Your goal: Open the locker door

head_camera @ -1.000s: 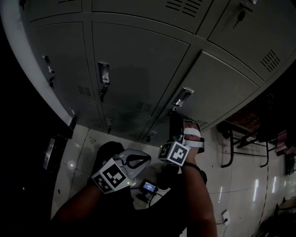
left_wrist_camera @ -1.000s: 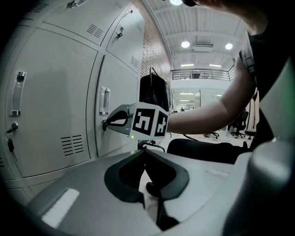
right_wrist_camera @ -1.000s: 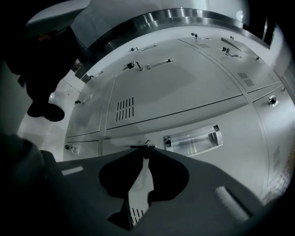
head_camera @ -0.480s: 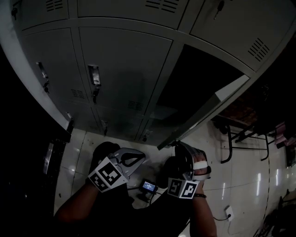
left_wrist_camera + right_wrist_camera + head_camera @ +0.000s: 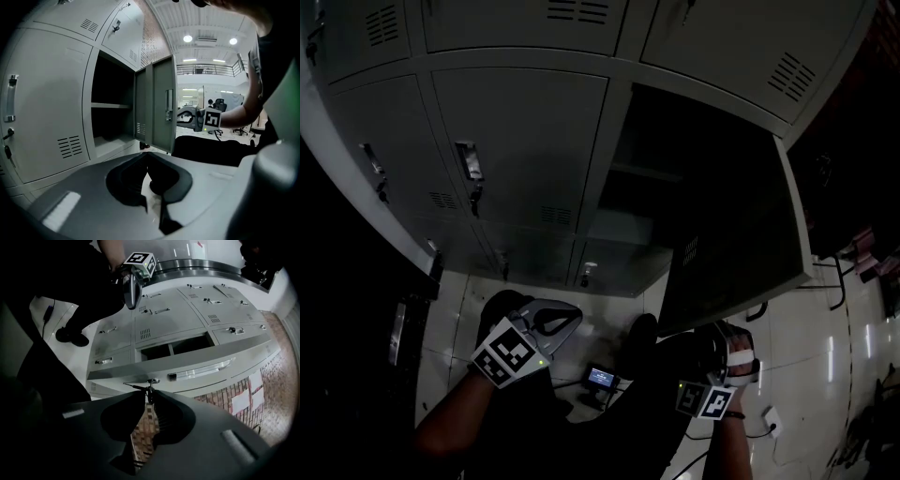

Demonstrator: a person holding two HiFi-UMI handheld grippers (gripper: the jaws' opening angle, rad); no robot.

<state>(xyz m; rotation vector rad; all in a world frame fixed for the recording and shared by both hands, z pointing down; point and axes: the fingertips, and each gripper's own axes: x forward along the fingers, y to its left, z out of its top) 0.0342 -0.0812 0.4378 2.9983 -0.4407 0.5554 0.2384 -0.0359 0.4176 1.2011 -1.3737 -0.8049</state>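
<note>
The grey locker door (image 5: 731, 234) stands swung wide open at the right of the locker bank, showing a dark compartment (image 5: 642, 178) with a shelf (image 5: 110, 106). My right gripper (image 5: 724, 361) is low at the door's free edge. In the right gripper view its fingertips (image 5: 150, 393) pinch the small key (image 5: 150, 381) below the door's handle (image 5: 201, 370). My left gripper (image 5: 539, 323) hangs apart to the left, near the floor. Its jaws (image 5: 146, 155) are shut with nothing in them.
Closed lockers with metal handles (image 5: 469, 164) fill the left and top of the bank. A small lit device (image 5: 601, 378) and cables lie on the tiled floor between my arms. A dark cabinet edge (image 5: 403, 319) stands at the left.
The door has swung from closed to wide open. My right gripper has come down and to the right with the door's edge. The left gripper has barely moved.
</note>
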